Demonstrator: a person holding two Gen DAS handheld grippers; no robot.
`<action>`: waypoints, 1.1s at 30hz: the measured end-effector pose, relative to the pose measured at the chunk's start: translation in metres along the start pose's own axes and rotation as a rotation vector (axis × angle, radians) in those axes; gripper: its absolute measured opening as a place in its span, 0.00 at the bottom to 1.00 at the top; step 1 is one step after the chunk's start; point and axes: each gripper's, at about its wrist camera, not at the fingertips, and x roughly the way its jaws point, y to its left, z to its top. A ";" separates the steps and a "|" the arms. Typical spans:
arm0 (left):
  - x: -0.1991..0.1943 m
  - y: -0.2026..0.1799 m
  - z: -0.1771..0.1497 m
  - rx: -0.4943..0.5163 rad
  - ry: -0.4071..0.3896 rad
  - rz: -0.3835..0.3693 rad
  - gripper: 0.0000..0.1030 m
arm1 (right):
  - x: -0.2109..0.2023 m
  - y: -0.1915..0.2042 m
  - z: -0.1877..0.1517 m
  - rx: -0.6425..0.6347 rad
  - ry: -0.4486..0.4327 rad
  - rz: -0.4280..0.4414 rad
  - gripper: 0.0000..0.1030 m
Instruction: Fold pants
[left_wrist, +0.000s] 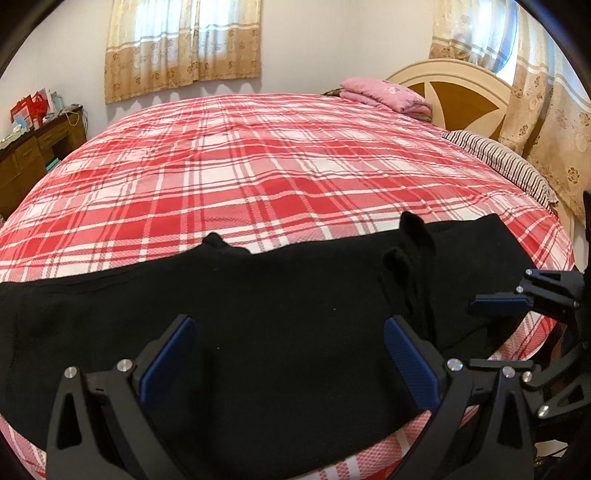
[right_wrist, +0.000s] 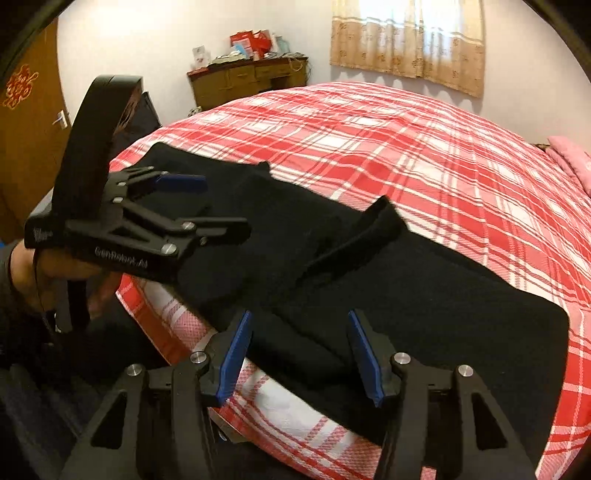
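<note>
Black pants (left_wrist: 258, 314) lie spread across the near edge of a bed with a red and white plaid cover (left_wrist: 258, 166). A raised fold stands up in the pants (left_wrist: 413, 236), also seen in the right wrist view (right_wrist: 376, 225). My left gripper (left_wrist: 288, 332) is open and empty, just above the pants. My right gripper (right_wrist: 299, 325) is open and empty over the pants (right_wrist: 406, 295) near the bed edge. The right gripper shows at the right of the left wrist view (left_wrist: 502, 325). The left gripper shows at the left of the right wrist view (right_wrist: 221, 203), open.
A pink folded blanket (left_wrist: 388, 94) and a striped pillow (left_wrist: 506, 162) lie by the wooden headboard (left_wrist: 454, 96). A wooden desk (right_wrist: 251, 79) with clutter stands against the wall. A brown door (right_wrist: 26, 122) is at the left. Curtains (left_wrist: 184, 44) hang behind the bed.
</note>
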 end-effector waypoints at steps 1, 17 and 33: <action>0.001 0.001 0.000 -0.004 0.002 0.001 1.00 | 0.001 0.000 0.000 -0.009 0.002 -0.019 0.54; 0.001 0.011 -0.002 -0.052 0.007 -0.015 1.00 | -0.023 -0.001 0.007 -0.018 -0.091 -0.038 0.03; 0.000 -0.010 0.005 -0.029 0.005 -0.138 1.00 | -0.002 0.002 -0.018 -0.062 0.030 0.046 0.06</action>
